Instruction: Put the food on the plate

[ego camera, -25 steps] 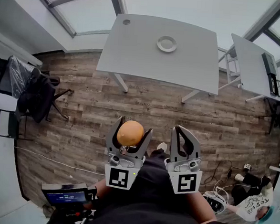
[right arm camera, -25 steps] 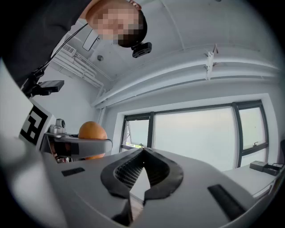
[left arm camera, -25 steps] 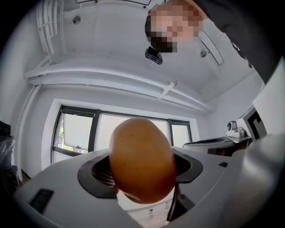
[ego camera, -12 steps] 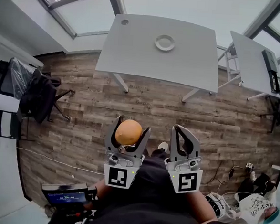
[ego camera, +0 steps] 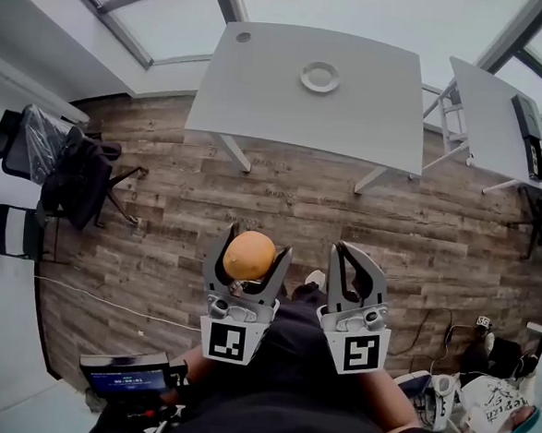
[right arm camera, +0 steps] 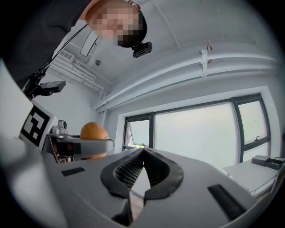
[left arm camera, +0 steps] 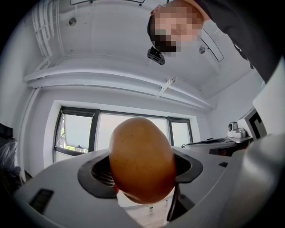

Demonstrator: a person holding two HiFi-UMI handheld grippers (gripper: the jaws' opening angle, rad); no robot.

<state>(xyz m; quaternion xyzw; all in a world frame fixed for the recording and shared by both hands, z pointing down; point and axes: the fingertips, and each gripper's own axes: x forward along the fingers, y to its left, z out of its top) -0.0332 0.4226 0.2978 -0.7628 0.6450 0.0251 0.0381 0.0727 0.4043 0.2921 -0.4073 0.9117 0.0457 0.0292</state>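
Observation:
An orange-brown round bun is clamped between the jaws of my left gripper, held close to my body above the wooden floor. The left gripper view fills with that bun, jaws pressing both its sides. Beside it my right gripper is shut with nothing in it, its jaw tips touching. From the right gripper view the bun shows at the left. A white plate lies on the far grey table, well ahead of both grippers.
A second grey table stands at the right with a dark device on it. Black chairs sit at the left wall. Cables and bags lie on the floor at the lower right. Wooden floor separates me from the tables.
The table and plate have shifted slightly up and left in the head view as the view moved. Both grippers hold the same pose, the bun still clamped.

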